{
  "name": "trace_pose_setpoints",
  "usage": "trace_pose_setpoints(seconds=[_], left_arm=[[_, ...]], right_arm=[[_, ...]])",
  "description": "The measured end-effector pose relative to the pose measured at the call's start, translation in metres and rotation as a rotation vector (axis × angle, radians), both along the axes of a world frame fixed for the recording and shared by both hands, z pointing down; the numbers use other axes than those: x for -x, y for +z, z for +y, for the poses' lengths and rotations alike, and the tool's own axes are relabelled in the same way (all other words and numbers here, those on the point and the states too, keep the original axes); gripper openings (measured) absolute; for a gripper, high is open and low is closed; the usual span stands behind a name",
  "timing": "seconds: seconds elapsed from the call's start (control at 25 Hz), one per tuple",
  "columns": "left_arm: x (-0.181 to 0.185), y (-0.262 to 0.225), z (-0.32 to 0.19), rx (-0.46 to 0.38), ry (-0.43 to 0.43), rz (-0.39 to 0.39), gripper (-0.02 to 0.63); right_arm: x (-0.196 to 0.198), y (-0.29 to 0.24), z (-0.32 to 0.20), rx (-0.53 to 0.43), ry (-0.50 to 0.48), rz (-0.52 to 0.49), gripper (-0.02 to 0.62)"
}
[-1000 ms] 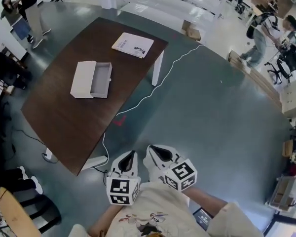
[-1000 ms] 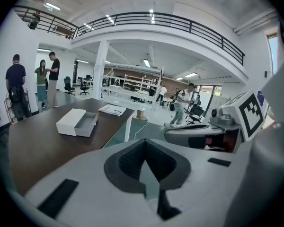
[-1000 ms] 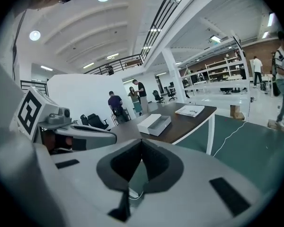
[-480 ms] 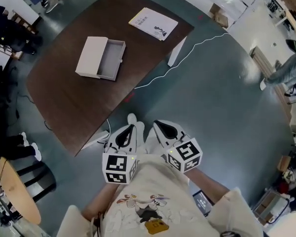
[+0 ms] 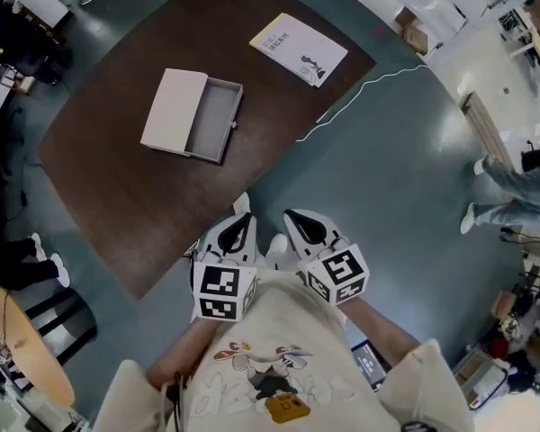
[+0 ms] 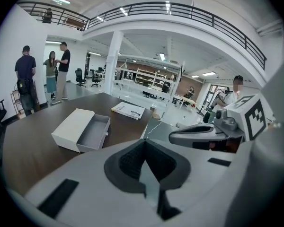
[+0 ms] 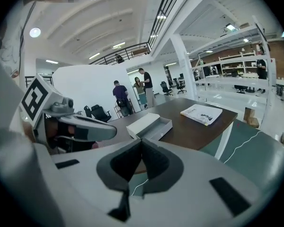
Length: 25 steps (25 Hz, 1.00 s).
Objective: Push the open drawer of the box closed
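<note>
A white box (image 5: pixel 173 108) lies on the dark brown table (image 5: pixel 117 196), and its grey drawer (image 5: pixel 212 121) is pulled out toward the right. Both grippers are held close to my body, well short of the table's near edge and far from the box. My left gripper (image 5: pixel 240 226) has its jaws together with nothing between them. My right gripper (image 5: pixel 299 221) is likewise shut and empty. The left gripper view shows the box (image 6: pixel 72 127) and drawer (image 6: pixel 95 133) ahead beyond the shut left gripper (image 6: pixel 144 143). In the right gripper view the box (image 7: pixel 143 121) lies past the right gripper (image 7: pixel 141 142).
A white booklet (image 5: pixel 299 49) lies at the table's far right corner. A white cable (image 5: pixel 369 86) runs over the grey floor right of the table. People stand beyond the table (image 6: pixel 54 74). A round wooden table (image 5: pixel 27 367) is at the lower left.
The table and box have drawn nearer and lower in the head view as the person walks toward them. Both grippers travel along, still shut and side by side.
</note>
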<state>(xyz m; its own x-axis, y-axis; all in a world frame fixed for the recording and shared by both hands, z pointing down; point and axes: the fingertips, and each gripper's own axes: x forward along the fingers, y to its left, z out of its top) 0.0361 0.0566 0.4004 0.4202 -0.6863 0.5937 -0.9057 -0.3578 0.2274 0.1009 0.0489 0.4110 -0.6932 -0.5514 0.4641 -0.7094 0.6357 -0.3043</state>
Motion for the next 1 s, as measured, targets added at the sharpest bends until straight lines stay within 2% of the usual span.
trace_pose_setpoints(seconds=[0.12,0.32,0.52,0.6,1.0], left_arm=[[0.016,0.010,-0.030,0.015,0.019,0.013,0.006],[0.040,0.021,-0.073,0.078,0.019,0.081,0.006],[0.053,0.036,-0.105,0.106,0.015,0.081,0.006],[0.057,0.045,-0.117,0.119,-0.006,0.081,0.006],[0.075,0.085,-0.148,0.203,-0.184,0.086,0.006]], right_arm=[[0.015,0.019,-0.027,0.035,-0.032,0.027,0.008],[0.040,0.030,-0.069,0.063,-0.069,0.067,0.009],[0.061,0.046,-0.110,0.081,-0.102,0.121,0.022],[0.067,0.058,-0.125,0.099,-0.129,0.139,0.072],[0.103,0.103,-0.168,0.128,-0.335,0.208,0.072]])
